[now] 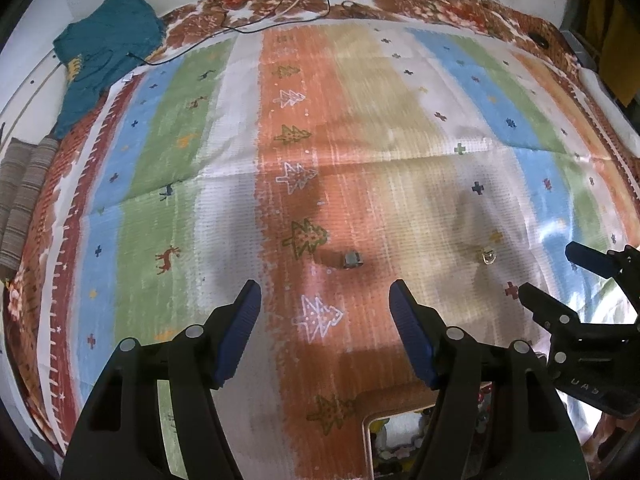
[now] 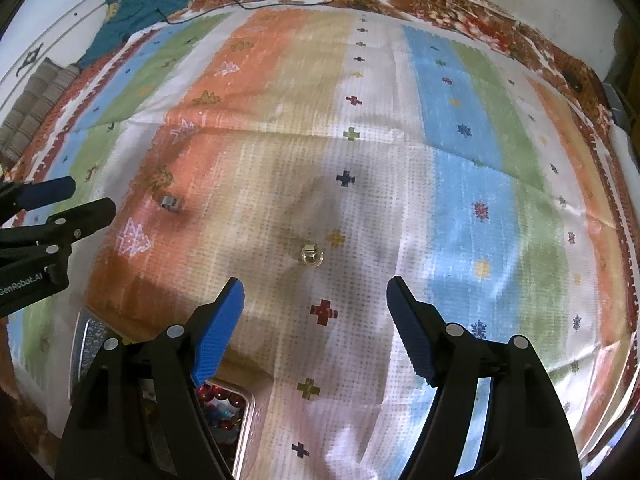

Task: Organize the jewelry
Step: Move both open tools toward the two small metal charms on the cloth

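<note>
Striped woven cloth (image 1: 360, 128) in orange, beige, white, blue and green bands, printed with small trees, deer and crosses, covers the whole work surface. Nearest the viewer, a metal-rimmed tray of red and coloured beads (image 2: 224, 404) lies at the cloth's near edge, partly hidden beneath the right hand-held gripper (image 2: 316, 328); the left wrist view shows the same tray's rim (image 1: 366, 432) below the left hand-held gripper (image 1: 326, 328). Both grippers hover over the cloth with blue-padded fingers spread wide, holding nothing. Just beyond the left gripper, a small silver-grey square ring (image 1: 352, 259) rests on the orange band beside a green tree motif. Just beyond the right gripper, a small gold-toned ring with a pale stone (image 2: 311, 255) lies on the beige-white area near a yellow cross. The two rings are well apart. Farther back, thin black and white cables (image 1: 288, 4) trail across a brown floral border. At far left, a teal knitted garment (image 1: 108, 44) is bunched beside grey striped fabric (image 1: 24, 192).
</note>
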`<move>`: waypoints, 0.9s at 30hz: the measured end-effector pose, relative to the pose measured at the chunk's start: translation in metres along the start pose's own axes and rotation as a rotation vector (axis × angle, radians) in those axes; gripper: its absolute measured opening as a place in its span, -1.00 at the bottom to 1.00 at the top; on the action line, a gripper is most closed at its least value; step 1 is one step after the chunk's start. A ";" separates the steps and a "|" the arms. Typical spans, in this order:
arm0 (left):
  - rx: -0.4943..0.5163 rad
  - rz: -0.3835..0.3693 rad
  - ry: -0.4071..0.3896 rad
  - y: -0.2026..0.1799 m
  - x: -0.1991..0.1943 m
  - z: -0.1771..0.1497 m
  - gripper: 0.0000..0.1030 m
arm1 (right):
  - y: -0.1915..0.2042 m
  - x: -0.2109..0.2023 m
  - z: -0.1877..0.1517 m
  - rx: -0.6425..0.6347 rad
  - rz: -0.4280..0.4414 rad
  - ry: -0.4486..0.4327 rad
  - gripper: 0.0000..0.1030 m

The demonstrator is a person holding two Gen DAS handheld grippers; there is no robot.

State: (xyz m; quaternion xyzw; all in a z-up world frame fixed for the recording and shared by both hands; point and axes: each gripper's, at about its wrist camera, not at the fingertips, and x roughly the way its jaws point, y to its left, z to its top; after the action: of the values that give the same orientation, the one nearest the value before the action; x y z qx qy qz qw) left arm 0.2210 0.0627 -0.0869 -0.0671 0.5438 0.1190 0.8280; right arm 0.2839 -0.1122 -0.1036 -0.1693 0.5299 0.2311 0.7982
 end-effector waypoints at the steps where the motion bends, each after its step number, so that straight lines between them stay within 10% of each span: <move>1: 0.004 -0.001 0.005 -0.001 0.002 0.001 0.29 | 0.000 0.002 0.000 -0.002 0.000 0.005 0.43; 27: 0.040 -0.017 0.130 -0.009 0.064 0.018 0.29 | -0.014 0.061 0.012 0.032 -0.015 0.123 0.43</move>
State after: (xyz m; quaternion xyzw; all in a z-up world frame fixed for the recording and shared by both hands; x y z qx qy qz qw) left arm 0.2641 0.0667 -0.1385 -0.0629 0.5980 0.0966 0.7932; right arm 0.3206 -0.1059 -0.1549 -0.1746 0.5800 0.2058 0.7686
